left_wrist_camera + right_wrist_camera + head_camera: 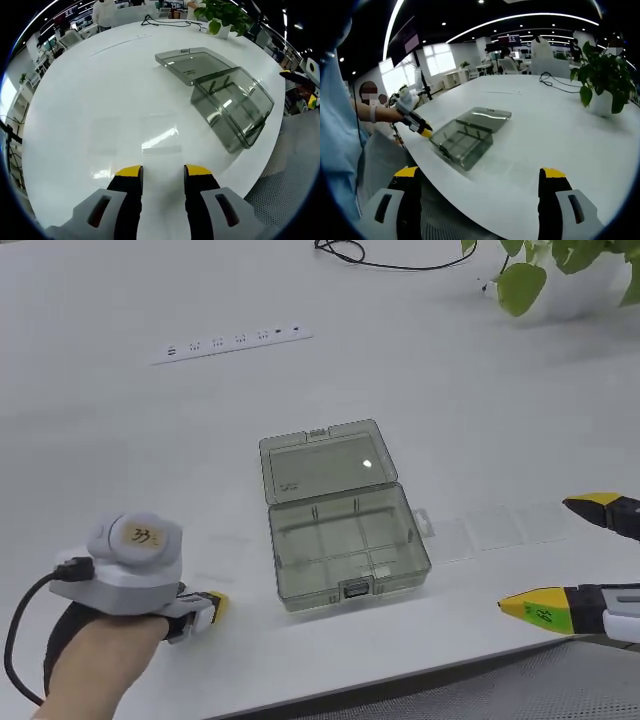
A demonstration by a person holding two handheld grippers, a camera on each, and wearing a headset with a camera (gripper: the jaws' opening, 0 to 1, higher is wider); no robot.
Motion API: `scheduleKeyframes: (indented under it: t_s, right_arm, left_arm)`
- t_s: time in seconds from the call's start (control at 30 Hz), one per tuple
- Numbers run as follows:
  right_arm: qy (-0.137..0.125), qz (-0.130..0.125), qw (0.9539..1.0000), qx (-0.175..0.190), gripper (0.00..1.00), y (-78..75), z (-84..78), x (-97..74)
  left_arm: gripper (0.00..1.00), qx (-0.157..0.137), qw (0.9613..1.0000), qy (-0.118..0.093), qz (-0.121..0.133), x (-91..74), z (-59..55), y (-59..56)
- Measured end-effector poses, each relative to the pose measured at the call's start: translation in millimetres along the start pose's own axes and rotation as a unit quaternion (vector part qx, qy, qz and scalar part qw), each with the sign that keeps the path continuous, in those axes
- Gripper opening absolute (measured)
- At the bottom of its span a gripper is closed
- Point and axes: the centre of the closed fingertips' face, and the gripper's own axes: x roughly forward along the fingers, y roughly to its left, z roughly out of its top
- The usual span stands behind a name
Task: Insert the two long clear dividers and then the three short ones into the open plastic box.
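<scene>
**Q:** Left gripper (pixel 213 606) (pixel 162 172), how does it stand?
**A:** Jaws slightly apart, empty, low over the white table (pixel 120 460); clear dividers (pixel 135 135) lie flat just ahead of it

**Q:** And the right gripper (pixel 555 555) (pixel 480 172)?
**A:** Spread wide, gripping nothing, at the table's near edge

**Q:** The plastic box (pixel 345 550)?
**A:** Smoky, open, between both grippers, its lid (pixel 330 462) flat behind; further dividers (pixel 500 528) lie just right of it
</scene>
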Motion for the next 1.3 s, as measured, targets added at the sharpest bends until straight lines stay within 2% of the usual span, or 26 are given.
scheduleKeyframes:
  t_s: [0.43, 0.87, 0.93, 1.13, 1.3]
  right_arm:
    - [0.001, 0.001, 1.0000, 0.003, 0.98, 0.8, -1.5, -0.3]
    - [0.004, 0.006, 1.0000, 0.000, 0.98, 3.7, -0.3, 3.6]
    - [0.003, 0.007, 1.0000, 0.000, 0.98, -0.2, -1.3, 4.3]
    - [0.000, 0.010, 1.0000, 0.002, 0.98, 4.7, 2.7, 8.0]
    - [-0.005, 0.012, 0.9999, 0.007, 0.97, 9.6, 7.5, 13.0]
  left_arm:
    - [0.31, -0.006, 1.0000, -0.003, -0.003, -1.1, -0.2, -0.2]
    - [0.30, -0.012, 0.9998, -0.015, -0.007, -2.8, 3.1, 1.0]
    - [0.30, -0.012, 0.9997, -0.018, -0.008, -3.9, 3.9, 0.8]
    - [0.30, -0.015, 0.9992, -0.035, -0.009, -9.9, 12.6, 2.4]
    - [0.30, -0.013, 0.9981, -0.059, -0.011, -17.9, 23.9, 2.9]
